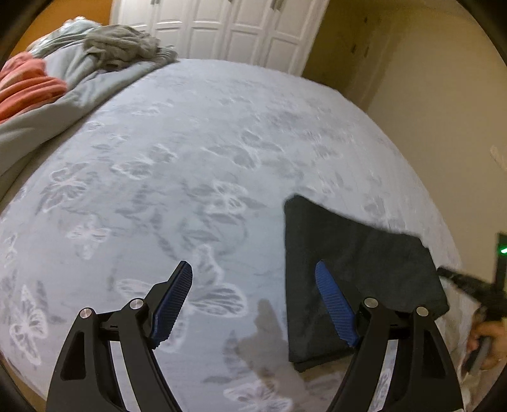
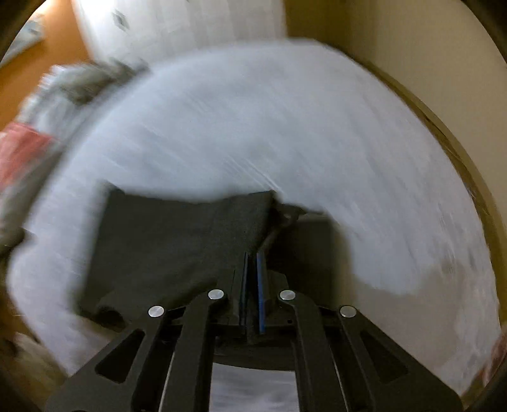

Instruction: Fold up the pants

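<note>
Two grippers work over a bed (image 1: 196, 133) whose pale grey cover has a soft nap and a faint butterfly print. The pants (image 1: 358, 279) are dark charcoal cloth with a matte, slightly fuzzy face, folded into a flat, roughly four-sided slab with one sharp corner aimed up the bed; its long axis runs from that corner down toward the near edge, on the right part of the bed. The left gripper (image 1: 253, 304) hangs above the cover with its ribbed blue pads wide apart and nothing between them, its right finger over the pants' left margin. The right gripper (image 2: 252, 285) has its pads together, clamped on an edge of the pants (image 2: 177, 241); a dark flap with a cord trails beyond the tips, though blur hides the detail. At the bed's far left lie a crumpled grey blanket (image 1: 123, 47) and a coral striped cloth (image 1: 28, 85). White panelled doors (image 1: 221, 28) stand behind. Nothing lies on the pants.
</note>
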`<state>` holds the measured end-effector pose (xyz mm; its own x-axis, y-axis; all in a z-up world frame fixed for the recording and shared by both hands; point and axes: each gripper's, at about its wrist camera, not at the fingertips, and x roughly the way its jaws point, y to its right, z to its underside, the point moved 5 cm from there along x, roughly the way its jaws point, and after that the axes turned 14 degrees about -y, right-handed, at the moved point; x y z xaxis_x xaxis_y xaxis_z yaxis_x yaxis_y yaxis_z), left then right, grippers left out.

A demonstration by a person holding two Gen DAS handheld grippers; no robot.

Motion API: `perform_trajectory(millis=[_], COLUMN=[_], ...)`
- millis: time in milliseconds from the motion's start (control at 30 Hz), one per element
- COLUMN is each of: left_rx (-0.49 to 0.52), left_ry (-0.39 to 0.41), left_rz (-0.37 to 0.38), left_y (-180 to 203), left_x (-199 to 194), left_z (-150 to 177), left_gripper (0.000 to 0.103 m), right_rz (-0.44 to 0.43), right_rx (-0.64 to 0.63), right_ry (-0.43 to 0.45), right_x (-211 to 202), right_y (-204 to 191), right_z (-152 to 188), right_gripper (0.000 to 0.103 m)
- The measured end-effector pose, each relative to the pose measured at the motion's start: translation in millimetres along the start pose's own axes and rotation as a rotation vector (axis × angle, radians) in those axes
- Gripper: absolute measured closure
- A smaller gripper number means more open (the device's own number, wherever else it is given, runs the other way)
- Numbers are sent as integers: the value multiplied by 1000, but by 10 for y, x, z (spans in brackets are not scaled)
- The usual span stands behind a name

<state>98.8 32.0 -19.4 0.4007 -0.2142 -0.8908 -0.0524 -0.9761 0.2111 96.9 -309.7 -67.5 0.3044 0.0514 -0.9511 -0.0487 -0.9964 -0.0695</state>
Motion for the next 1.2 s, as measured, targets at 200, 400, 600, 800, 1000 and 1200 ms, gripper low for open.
perform_trajectory(millis=[200, 400, 600, 800, 1000, 1200], left_rx=[26, 59, 103, 121, 137, 125], left_ry=[-108, -128, -117, -97, -81, -52], left_rz=[87, 34, -20, -49, -65, -18], left_y=[273, 416, 457, 472, 496, 504], left_x=[356, 565, 621, 606, 573, 479], left_z=[85, 163, 196, 173, 182, 157], left_gripper=[26, 26, 26, 26, 26, 26], right_rz=[-150, -180, -178, -200, -214, -217], right_rx=[100, 56, 60, 114, 19, -50], right_ry=[-2, -36, -71, 68, -55, 36], right_x=[22, 149, 270, -91, 199, -66], right_y=[316, 222, 109, 136, -95, -270], right_z=[87, 70, 11, -86, -46, -39], right_gripper=[82, 65, 53, 37, 21, 85])
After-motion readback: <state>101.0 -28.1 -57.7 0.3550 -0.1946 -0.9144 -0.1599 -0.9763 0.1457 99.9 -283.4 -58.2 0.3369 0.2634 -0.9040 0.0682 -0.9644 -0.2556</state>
